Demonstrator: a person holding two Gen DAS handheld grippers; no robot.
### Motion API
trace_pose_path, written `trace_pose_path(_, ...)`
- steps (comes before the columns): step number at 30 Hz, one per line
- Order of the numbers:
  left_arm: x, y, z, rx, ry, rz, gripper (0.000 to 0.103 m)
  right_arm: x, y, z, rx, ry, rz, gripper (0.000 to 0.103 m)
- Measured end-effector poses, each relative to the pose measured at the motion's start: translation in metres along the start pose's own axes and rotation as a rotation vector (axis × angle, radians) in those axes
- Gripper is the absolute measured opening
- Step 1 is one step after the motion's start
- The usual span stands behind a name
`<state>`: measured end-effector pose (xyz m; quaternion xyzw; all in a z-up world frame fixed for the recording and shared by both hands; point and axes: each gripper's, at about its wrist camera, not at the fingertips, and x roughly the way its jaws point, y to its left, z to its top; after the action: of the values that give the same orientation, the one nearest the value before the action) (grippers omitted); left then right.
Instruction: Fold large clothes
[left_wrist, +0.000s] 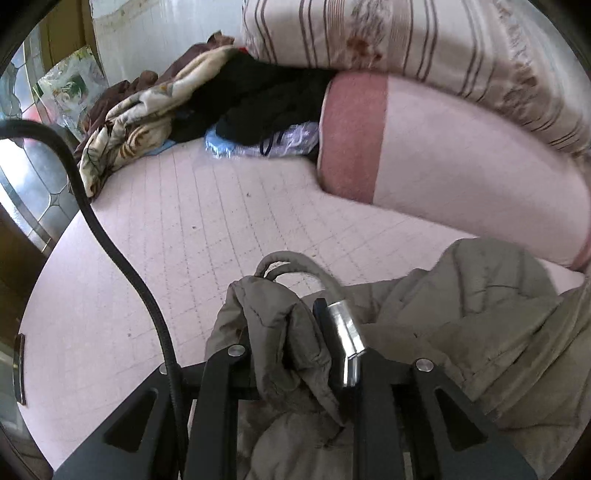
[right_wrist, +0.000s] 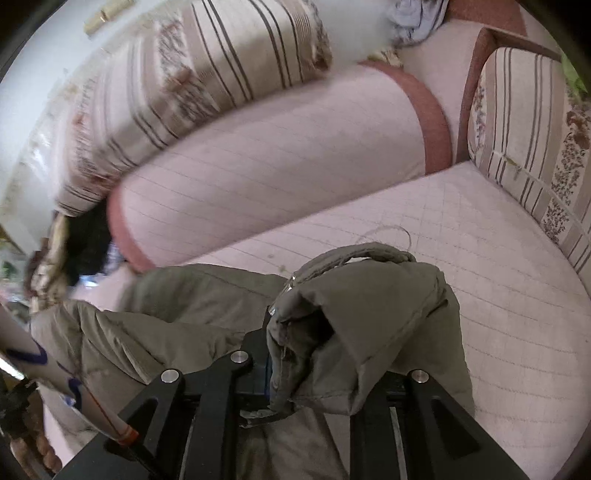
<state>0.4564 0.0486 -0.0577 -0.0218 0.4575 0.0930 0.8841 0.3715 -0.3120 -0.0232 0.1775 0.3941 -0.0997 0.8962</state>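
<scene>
An olive-grey padded jacket (left_wrist: 480, 325) lies on the pink quilted couch seat (left_wrist: 192, 236). My left gripper (left_wrist: 291, 332) is shut on a bunched fold of the jacket, with a cord loop (left_wrist: 288, 258) sticking out past the fingers. In the right wrist view the same jacket (right_wrist: 177, 306) spreads to the left, and my right gripper (right_wrist: 314, 339) is shut on another bunched fold that drapes over the right finger. Both held parts are lifted a little above the seat (right_wrist: 480, 266).
A pink bolster with a red band (left_wrist: 424, 177) and striped floral cushions (left_wrist: 406, 33) line the back. A pile of blankets and dark clothes (left_wrist: 207, 96) and a plastic bag (left_wrist: 280, 140) sit far left. A striped cushion (right_wrist: 528, 122) bounds the right end.
</scene>
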Motion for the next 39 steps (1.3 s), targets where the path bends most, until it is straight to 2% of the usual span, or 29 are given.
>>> trace_pose_path(3,0.022,-0.01,-0.005,0.028,0.013,0.048,0.022,0.025,-0.003,0.002,0.032,0.021,-0.021,0.02)
trace_pose_path(5,0.026,-0.011,-0.006,0.045,0.021,0.051,0.022,0.033,-0.007,0.002,0.062,0.034,-0.02,0.021)
trace_pose_path(7,0.02,-0.006,-0.004,0.045,0.021,0.011,0.024,0.036,-0.011,0.004,0.089,0.044,-0.006,0.023)
trace_pose_path(9,0.012,0.005,-0.003,0.02,0.022,-0.05,0.028,0.027,-0.014,0.006,0.101,0.036,0.037,0.029)
trace_pose_path(11,-0.001,0.02,-0.003,-0.025,0.026,-0.144,0.034,0.009,-0.015,0.007,0.119,0.01,0.096,0.052)
trace_pose_path(12,-0.009,0.026,-0.001,-0.046,0.024,-0.185,0.04,-0.001,-0.016,0.008,0.123,-0.016,0.111,0.061)
trace_pose_path(14,-0.028,0.039,0.003,-0.098,0.014,-0.272,0.05,-0.029,-0.016,0.008,0.11,-0.102,0.092,0.082)
trace_pose_path(16,-0.05,0.049,0.006,-0.134,-0.019,-0.32,0.057,-0.055,-0.011,0.008,0.063,-0.178,0.047,0.09)
trace_pose_path(19,-0.081,0.051,0.008,-0.131,-0.053,-0.355,0.06,-0.086,0.009,0.002,-0.046,-0.222,0.012,0.09)
trace_pose_path(22,-0.113,0.052,-0.002,-0.096,-0.088,-0.358,0.061,-0.107,0.034,-0.018,-0.133,-0.21,0.065,0.075)
trace_pose_path(24,-0.131,0.056,-0.02,-0.06,-0.123,-0.339,0.062,-0.113,0.059,-0.042,-0.192,-0.177,0.149,0.072)
trace_pose_path(28,-0.151,0.072,-0.078,-0.004,-0.176,-0.259,0.067,-0.096,0.108,-0.083,-0.3,-0.114,0.214,0.069)
trace_pose_path(31,-0.145,0.084,-0.125,0.003,-0.185,-0.203,0.069,-0.068,0.139,-0.099,-0.371,-0.098,0.182,0.067)
trace_pose_path(34,-0.122,0.088,-0.155,0.031,-0.157,-0.18,0.069,-0.032,0.16,-0.094,-0.401,-0.112,0.083,0.067)
trace_pose_path(37,-0.103,0.088,-0.166,0.066,-0.148,-0.14,0.069,0.022,0.162,-0.071,-0.352,-0.061,-0.01,0.067)
trace_pose_path(39,-0.093,0.092,-0.164,0.075,-0.145,-0.144,0.069,0.054,0.158,-0.057,-0.323,-0.035,-0.05,0.067)
